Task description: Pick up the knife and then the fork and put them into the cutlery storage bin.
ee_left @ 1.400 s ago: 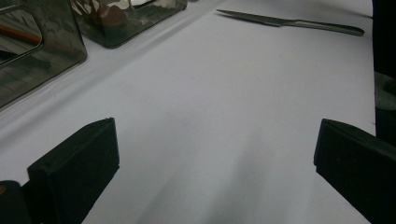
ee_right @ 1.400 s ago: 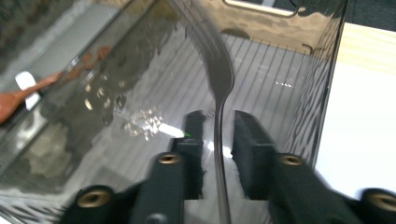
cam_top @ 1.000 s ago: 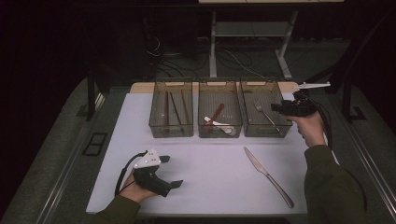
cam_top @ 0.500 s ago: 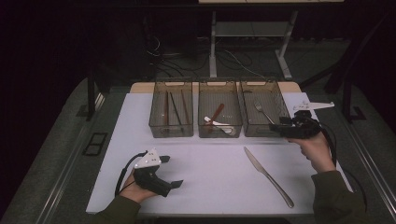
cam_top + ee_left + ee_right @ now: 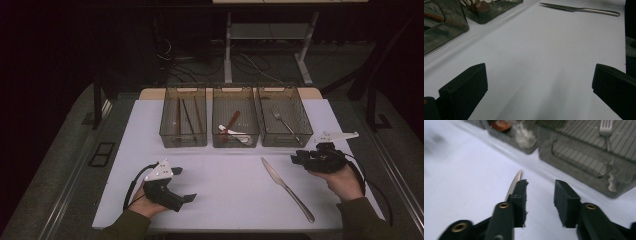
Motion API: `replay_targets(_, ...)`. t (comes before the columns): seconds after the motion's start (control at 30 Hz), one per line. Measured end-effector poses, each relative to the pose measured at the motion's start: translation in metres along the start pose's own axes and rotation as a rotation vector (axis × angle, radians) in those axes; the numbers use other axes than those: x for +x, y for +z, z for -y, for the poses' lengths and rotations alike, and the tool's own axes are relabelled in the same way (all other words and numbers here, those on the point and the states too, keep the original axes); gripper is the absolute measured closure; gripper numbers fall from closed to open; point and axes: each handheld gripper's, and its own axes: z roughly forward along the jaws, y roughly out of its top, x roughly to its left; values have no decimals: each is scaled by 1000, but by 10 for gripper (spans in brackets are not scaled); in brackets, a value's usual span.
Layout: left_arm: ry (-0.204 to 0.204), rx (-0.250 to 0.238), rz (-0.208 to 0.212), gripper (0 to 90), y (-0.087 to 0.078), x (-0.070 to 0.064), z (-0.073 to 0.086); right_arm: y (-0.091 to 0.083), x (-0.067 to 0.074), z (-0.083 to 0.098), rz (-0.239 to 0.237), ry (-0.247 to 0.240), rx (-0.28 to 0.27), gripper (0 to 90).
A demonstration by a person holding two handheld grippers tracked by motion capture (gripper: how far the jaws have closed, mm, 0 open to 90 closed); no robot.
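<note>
Table knife [image 5: 287, 188] lies flat on the white table [image 5: 225, 200], right of centre, blade tip toward the bins, handle end near the table's front edge; bare white surface all around it.

Right claw [image 5: 295, 159] sits just right of the knife's blade, low over the table, nothing between its jaws. The jaws have just been closing and now stand part-way apart. In the right gripper view the blade tip [image 5: 517, 177] shows just beyond the claw's [image 5: 539, 195] left jaw, outside the gap, not touched.

Left claw [image 5: 192, 198] rests near the front-left of the table, jaws spread wide and empty [image 5: 536, 82]; a broad stretch of bare surface separates it from the knife [image 5: 579, 9].

Three clear bins stand side by side along the far part of the table: left bin [image 5: 165, 131] with chopsticks, middle bin [image 5: 215, 135] with spoons, right bin [image 5: 302, 120] with a fork [image 5: 283, 121]. Right bin's near wall is close to the right claw.
</note>
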Motion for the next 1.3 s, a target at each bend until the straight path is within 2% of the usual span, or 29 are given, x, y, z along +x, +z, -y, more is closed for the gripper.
replay_targets(0.3,0,4,-2,0,0,0,0,-10,19,20,-54,-56,39,898)
replay_targets(0.57,1,4,-2,0,0,0,0,-14,37,35,-79,-88,78,899)
replay_targets(0.67,1,2,-1,0,0,-1,0,-13,44,42,-83,-87,114,899)
replay_targets(0.8,2,9,-2,0,1,0,0,-11,52,52,-93,-109,160,900)
replay_targets(0.87,-8,4,-3,0,1,0,0,-8,53,55,-85,-123,187,900)
replay_targets(1.0,7,13,-3,0,1,0,0,-2,55,58,-74,-115,236,900)
replay_targets(1.1,8,11,-3,0,1,-1,0,4,57,61,-74,-137,266,900)
replay_targets(1.17,11,10,-2,0,2,-1,-1,7,59,62,-56,-154,292,900)
replay_targets(1.3,0,8,-3,0,2,-1,0,8,60,62,-34,-172,310,900)
